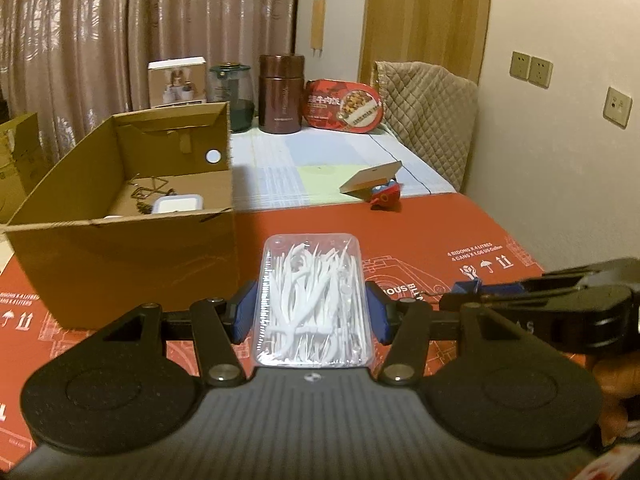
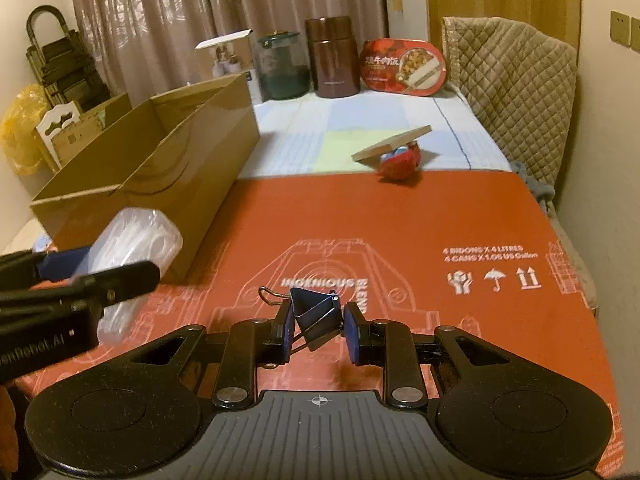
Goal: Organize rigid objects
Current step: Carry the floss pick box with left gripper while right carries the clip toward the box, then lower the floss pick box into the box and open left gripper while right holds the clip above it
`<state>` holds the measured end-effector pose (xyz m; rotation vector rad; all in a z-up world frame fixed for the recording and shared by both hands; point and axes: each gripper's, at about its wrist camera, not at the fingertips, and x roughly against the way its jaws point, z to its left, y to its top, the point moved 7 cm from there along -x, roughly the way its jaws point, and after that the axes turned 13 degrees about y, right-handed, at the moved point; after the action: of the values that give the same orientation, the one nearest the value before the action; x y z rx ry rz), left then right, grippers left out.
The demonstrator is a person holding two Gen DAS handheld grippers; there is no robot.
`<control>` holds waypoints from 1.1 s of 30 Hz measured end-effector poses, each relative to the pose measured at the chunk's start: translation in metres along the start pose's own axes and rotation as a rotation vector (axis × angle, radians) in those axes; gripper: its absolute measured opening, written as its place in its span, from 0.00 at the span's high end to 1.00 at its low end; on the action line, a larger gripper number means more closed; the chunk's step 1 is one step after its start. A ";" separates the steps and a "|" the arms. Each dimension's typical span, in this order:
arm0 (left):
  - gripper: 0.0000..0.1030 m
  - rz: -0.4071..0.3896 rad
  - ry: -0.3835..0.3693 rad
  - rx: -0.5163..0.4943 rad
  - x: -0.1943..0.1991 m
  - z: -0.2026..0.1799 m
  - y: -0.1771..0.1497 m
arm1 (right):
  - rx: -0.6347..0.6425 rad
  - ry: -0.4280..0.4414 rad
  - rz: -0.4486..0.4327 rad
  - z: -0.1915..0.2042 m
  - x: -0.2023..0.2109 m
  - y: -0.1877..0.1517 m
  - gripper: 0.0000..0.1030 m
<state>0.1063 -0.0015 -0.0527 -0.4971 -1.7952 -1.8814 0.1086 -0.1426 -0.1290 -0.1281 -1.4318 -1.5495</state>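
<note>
Cardboard forms the largest element, the open carton (image 1: 120, 208) at left on the red sheet (image 2: 400, 220) covering the table. We hold two items above that sheet. Our left tongs (image 1: 310, 312) pinch a clear box of floss picks (image 1: 314, 300) by its long sides; our right tongs (image 2: 316, 330) pinch a dark binder clip (image 2: 316, 318). Risks, as we judge them: the smooth box may slide from the pads if tilted, and the skewed clip may twist free before reaching the carton.

Glossy clear plastic case (image 1: 313, 300), matt brown cardboard box (image 1: 120, 256), seemingly metal binder clip (image 2: 316, 314).
</note>
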 end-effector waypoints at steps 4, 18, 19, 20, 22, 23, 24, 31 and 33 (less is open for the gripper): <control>0.50 0.003 0.016 0.014 0.009 0.011 -0.002 | 0.007 0.005 0.001 0.012 0.005 -0.003 0.78; 0.50 -0.022 0.054 0.069 0.036 0.047 0.005 | 0.091 0.023 -0.006 0.048 0.010 0.014 0.78; 0.50 -0.027 0.056 0.072 0.038 0.049 0.006 | 0.096 0.025 -0.007 0.050 0.010 0.016 0.78; 0.50 -0.031 0.058 0.076 0.040 0.051 0.008 | 0.102 0.027 -0.009 0.053 0.010 0.017 0.78; 0.50 -0.039 0.060 0.084 0.043 0.056 0.011 | 0.113 0.030 -0.011 0.057 0.010 0.021 0.78; 0.50 -0.044 0.062 0.088 0.044 0.059 0.013 | 0.119 0.032 -0.012 0.059 0.010 0.022 0.78; 0.50 -0.047 0.064 0.092 0.045 0.061 0.015 | 0.123 0.035 -0.012 0.061 0.010 0.024 0.78; 0.50 -0.074 0.086 0.128 0.047 0.088 0.032 | 0.141 0.084 -0.034 0.076 0.009 0.045 0.78; 0.50 -0.083 0.097 0.130 0.046 0.097 0.039 | 0.136 0.108 -0.045 0.081 0.008 0.056 0.78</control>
<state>0.0848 0.0901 0.0118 -0.2836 -1.8848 -1.7957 0.1015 -0.0722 -0.0604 0.0683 -1.4581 -1.4668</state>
